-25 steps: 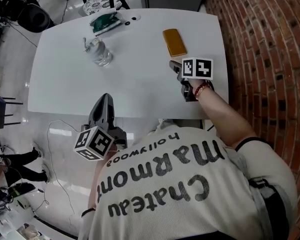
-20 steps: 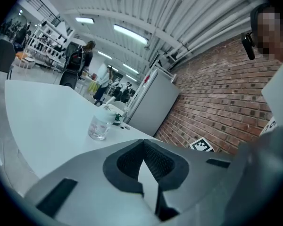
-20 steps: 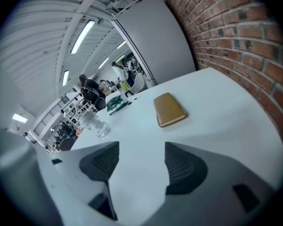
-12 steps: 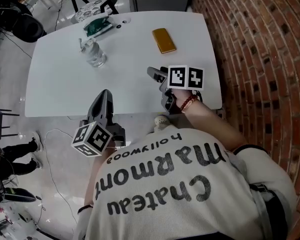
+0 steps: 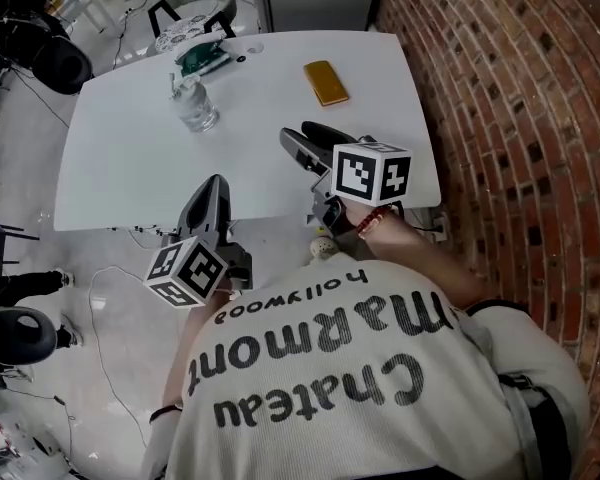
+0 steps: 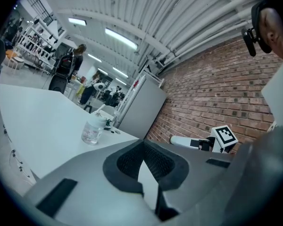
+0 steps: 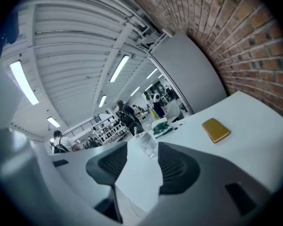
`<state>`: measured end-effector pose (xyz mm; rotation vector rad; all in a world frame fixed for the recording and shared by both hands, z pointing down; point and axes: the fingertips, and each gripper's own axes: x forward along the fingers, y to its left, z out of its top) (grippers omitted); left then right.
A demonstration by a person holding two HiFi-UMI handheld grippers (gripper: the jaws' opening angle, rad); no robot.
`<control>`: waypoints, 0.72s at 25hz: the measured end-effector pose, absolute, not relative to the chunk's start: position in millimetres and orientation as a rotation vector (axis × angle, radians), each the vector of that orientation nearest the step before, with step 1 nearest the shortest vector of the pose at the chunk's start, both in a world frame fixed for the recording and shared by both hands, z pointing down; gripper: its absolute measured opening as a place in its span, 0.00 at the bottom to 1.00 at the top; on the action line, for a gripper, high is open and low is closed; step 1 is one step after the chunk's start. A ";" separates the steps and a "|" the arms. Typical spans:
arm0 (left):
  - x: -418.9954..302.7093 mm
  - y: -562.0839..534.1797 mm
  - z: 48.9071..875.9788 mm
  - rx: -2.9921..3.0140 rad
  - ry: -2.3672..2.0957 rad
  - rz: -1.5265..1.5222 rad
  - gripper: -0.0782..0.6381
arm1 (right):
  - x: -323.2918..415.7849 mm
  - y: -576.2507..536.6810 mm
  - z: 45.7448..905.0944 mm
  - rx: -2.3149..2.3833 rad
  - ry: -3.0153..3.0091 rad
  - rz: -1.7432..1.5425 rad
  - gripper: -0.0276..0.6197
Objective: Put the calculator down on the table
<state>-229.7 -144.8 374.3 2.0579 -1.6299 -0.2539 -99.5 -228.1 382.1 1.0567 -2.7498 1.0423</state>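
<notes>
The calculator (image 5: 326, 82), a flat yellow-brown slab, lies on the white table (image 5: 140, 168) near its far right side, and the right gripper view shows the calculator (image 7: 216, 130) with nothing touching it. My right gripper (image 5: 300, 136) hangs above the table's near edge, well short of the calculator. Its jaws are closing, a gap still shows between them, and nothing is in it (image 7: 141, 147). My left gripper (image 5: 212, 184) is held at the near edge, left of the right one, its tips together and empty (image 6: 143, 142).
A clear cup of water (image 5: 196, 108) stands at the far left of the table, with a green-and-white object (image 5: 202, 60) behind it. A brick wall (image 5: 500, 118) runs along the right. A chair (image 5: 185, 13) stands beyond the far edge. People stand far off in the hall.
My right gripper has lifted off the table and drawn back toward the person, its jaws narrowing. The calculator stays on the table. The left gripper has shifted only a little.
</notes>
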 end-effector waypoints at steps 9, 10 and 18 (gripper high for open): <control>-217.5 -120.3 361.8 2.084 -1.658 -0.282 0.11 | -75.0 -198.1 349.0 1.081 -2.906 1.024 0.09; -214.0 -119.1 362.0 2.082 -1.661 -0.283 0.11 | -70.7 -196.6 347.7 1.081 -2.918 1.013 0.07; -160.6 -110.4 347.9 2.069 -1.671 -0.328 0.11 | -21.3 -175.3 326.6 1.012 -2.995 0.893 0.03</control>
